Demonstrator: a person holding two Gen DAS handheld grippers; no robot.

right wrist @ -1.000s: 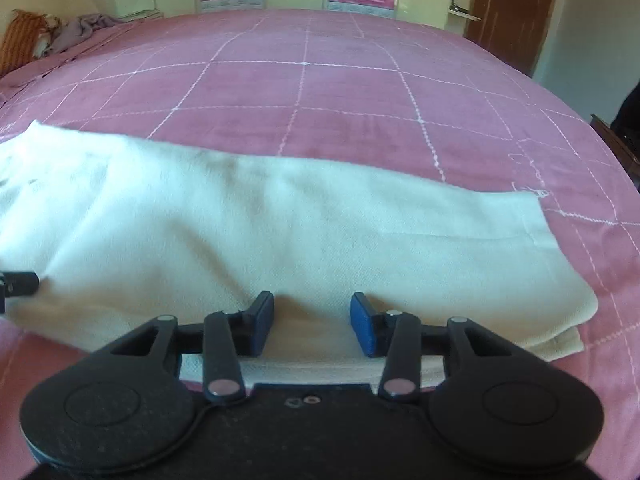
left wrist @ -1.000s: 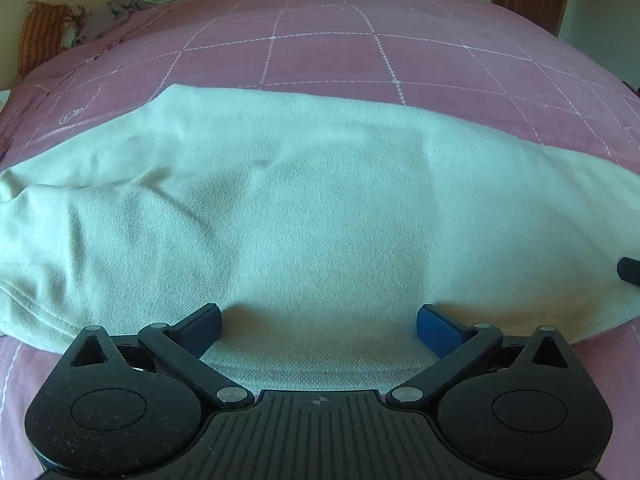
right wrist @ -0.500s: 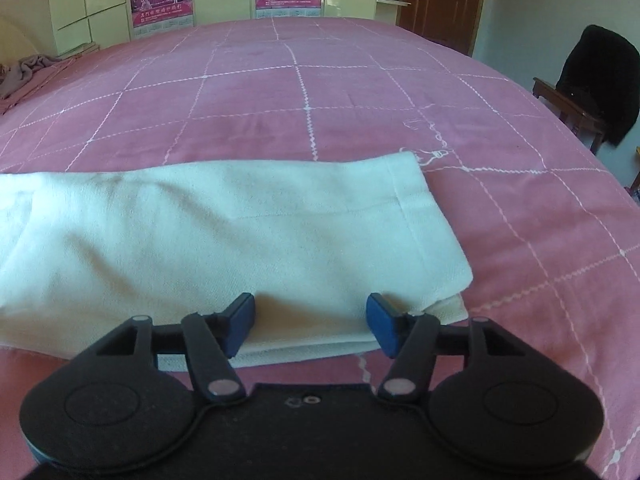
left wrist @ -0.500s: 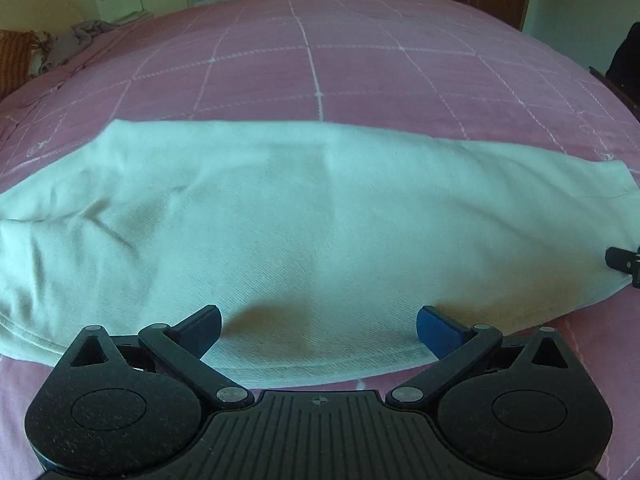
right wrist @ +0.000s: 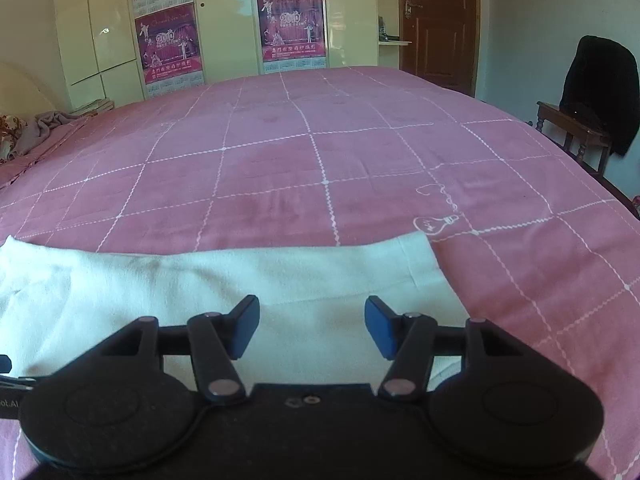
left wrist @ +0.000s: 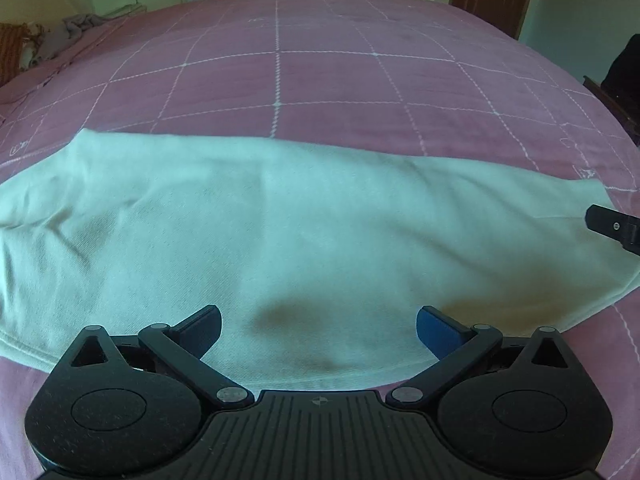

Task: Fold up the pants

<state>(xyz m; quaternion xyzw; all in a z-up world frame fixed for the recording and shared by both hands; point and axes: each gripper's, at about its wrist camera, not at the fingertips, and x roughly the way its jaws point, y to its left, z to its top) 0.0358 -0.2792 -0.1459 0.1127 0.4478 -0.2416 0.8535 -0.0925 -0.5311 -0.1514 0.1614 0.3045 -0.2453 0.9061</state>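
The pale cream pants (left wrist: 280, 232) lie flat on the pink bed, folded lengthwise into one long strip running left to right. My left gripper (left wrist: 319, 330) is open and empty over the strip's near edge. My right gripper (right wrist: 312, 328) is open and empty over the leg-cuff end of the pants (right wrist: 240, 280), whose hem lies just right of the fingers. A finger of the right gripper (left wrist: 614, 226) shows at the right edge of the left wrist view, above the cuff end.
The pink bedspread (right wrist: 320, 160) with a white grid spreads far behind the pants. Cream wardrobes with posters (right wrist: 292, 28) and a brown door (right wrist: 440, 20) stand at the back. A chair with a dark garment (right wrist: 592, 92) is at the right. Crumpled cloth (left wrist: 68, 36) lies far left.
Both grippers have pulled back and risen from the pants. The right one has moved right to the cuff end and opened wider. The pants lie still.
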